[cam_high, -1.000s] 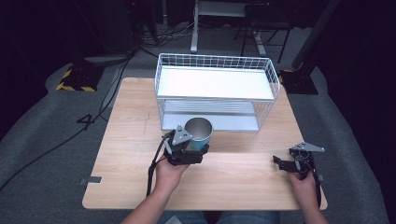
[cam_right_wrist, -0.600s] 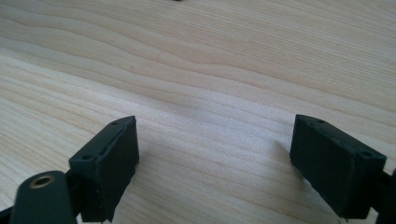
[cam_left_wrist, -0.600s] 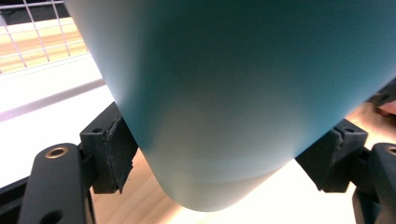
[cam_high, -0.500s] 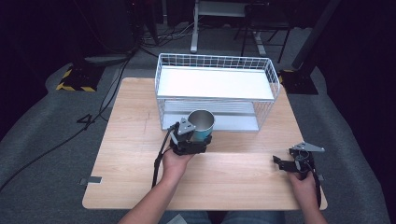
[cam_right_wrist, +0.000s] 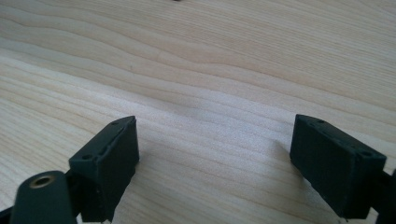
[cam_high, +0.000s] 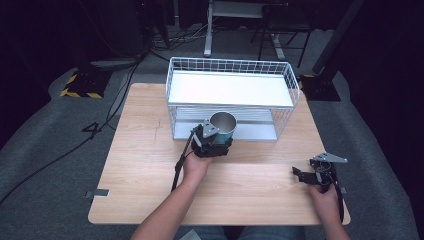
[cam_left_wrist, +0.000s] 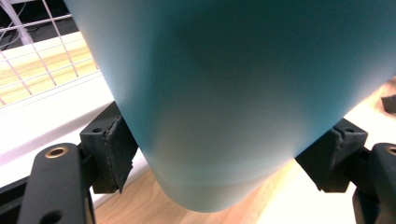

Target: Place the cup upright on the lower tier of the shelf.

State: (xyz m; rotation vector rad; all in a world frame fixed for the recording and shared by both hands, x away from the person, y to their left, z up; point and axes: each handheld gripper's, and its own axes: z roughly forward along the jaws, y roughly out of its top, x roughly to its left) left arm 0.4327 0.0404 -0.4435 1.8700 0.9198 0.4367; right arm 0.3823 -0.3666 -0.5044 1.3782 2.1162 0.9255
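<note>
A teal cup with a shiny metal inside stands upright in my left gripper, at the open front of the white wire rack and level with its lower shelf. In the left gripper view both pads press on the cup's lower wall, and its base hangs just above the wood. My right gripper rests on the table at the front right, pointing left. Its jaws stand wide open over bare wood.
The two-level rack fills the table's far middle, with a white top shelf and a slatted lower shelf. Wire mesh runs close on the left of the cup. Cables and stand legs lie on the dark floor beyond.
My left hand has carried the cup away from the person and to the right, up to the front of the rack's lower shelf. The right hand has stayed put.
</note>
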